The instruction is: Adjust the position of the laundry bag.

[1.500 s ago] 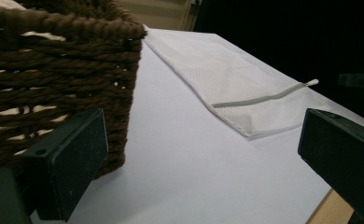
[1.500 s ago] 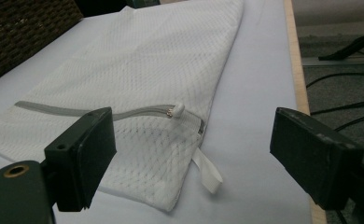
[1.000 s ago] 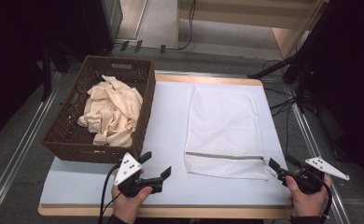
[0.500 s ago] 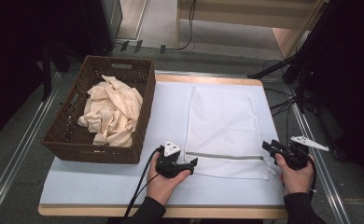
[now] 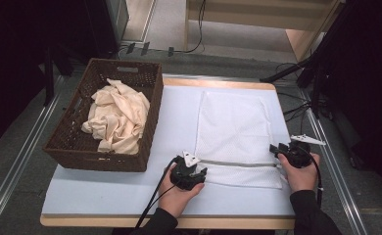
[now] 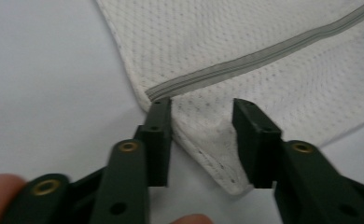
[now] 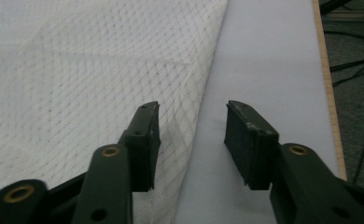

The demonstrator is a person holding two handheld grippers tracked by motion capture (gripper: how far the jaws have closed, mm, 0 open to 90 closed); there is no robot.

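A white mesh bag (image 5: 233,127) with a grey zipper (image 5: 238,163) across its near end lies flat on the pale table (image 5: 106,191). My left gripper (image 5: 202,172) is at the bag's near left corner. In the left gripper view its open jaws (image 6: 202,105) straddle that corner of the mesh bag (image 6: 264,51), just below the end of the zipper (image 6: 245,58), with a small ridge of mesh between them. My right gripper (image 5: 276,149) is at the bag's right edge near the zipper's other end. It is open (image 7: 192,106) and astride the edge of the mesh bag (image 7: 77,70).
A dark wicker basket (image 5: 152,115) stands on the table's left side and holds a crumpled cream cloth (image 5: 118,117). Cables and stand legs (image 5: 301,78) lie on the floor beyond the table's right edge. A wooden rim (image 7: 327,88) marks that edge.
My left gripper has travelled right from the table's front to the bag's near left corner. My right gripper has moved in from the front right corner to the bag's right edge.
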